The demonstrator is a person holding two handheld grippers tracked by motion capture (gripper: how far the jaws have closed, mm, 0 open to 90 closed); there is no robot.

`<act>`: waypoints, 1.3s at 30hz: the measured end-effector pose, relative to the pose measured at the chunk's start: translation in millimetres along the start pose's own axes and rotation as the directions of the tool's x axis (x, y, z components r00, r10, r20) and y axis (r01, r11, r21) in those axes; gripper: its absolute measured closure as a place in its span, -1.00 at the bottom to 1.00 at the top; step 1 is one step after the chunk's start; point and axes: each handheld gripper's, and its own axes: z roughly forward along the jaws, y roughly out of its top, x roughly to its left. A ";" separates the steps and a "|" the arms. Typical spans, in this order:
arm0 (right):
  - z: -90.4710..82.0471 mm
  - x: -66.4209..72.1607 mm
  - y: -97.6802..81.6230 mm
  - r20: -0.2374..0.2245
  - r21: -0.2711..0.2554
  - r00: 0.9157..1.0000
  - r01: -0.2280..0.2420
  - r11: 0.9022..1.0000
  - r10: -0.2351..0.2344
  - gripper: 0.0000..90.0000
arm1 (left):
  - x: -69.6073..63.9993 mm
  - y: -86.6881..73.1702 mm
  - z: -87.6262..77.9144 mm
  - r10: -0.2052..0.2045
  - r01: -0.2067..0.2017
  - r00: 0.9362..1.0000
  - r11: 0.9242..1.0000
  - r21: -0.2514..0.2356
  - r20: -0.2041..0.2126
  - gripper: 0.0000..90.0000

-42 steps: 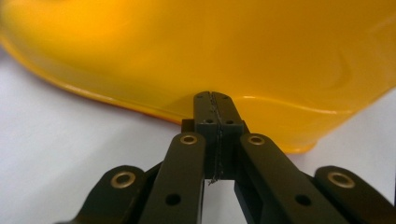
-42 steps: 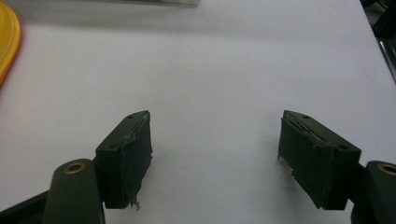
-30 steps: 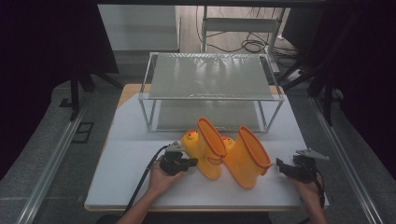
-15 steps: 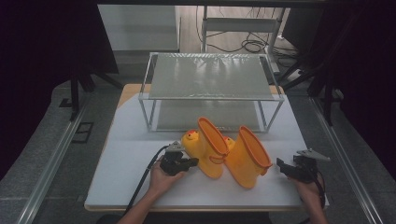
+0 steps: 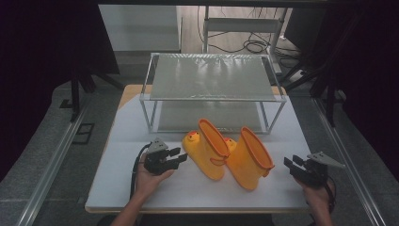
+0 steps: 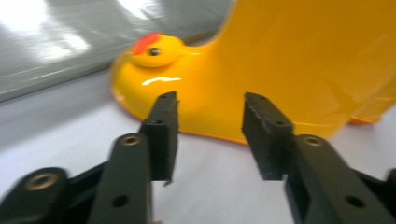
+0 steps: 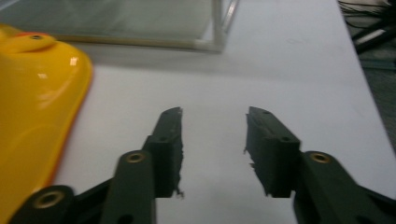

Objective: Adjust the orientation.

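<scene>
Two yellow rubber boots with duck faces lie tilted side by side mid-table: the left boot [image 5: 207, 148] and the right boot [image 5: 248, 157]. My left gripper [image 5: 179, 157] is open, its tips just short of the left boot's toe [image 6: 154, 74]. In the left gripper view the gripper [image 6: 210, 123] has the boot's sole edge straight ahead and holds nothing. My right gripper [image 5: 291, 165] is open at the table's right front, apart from the right boot [image 7: 32, 107]. In its own view, this gripper [image 7: 214, 135] has bare table between its jaws.
A metal-framed shelf rack [image 5: 211, 77] with a translucent top stands at the back of the white table [image 5: 122, 141]; its corner post [image 7: 218, 23] is ahead of my right gripper. Cables and stands lie on the floor beyond. Open tabletop lies at the left and right front.
My left gripper has crept slightly toward the left boot's toe. The boots and my right gripper are where they were.
</scene>
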 end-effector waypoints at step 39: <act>-11.6 86.4 -27.7 -0.360 0.145 0.925 0.181 0.973 -0.119 0.99 | 19.6 -3.7 -11.4 -0.049 0.049 0.999 0.999 -0.017 -0.023 -0.07</act>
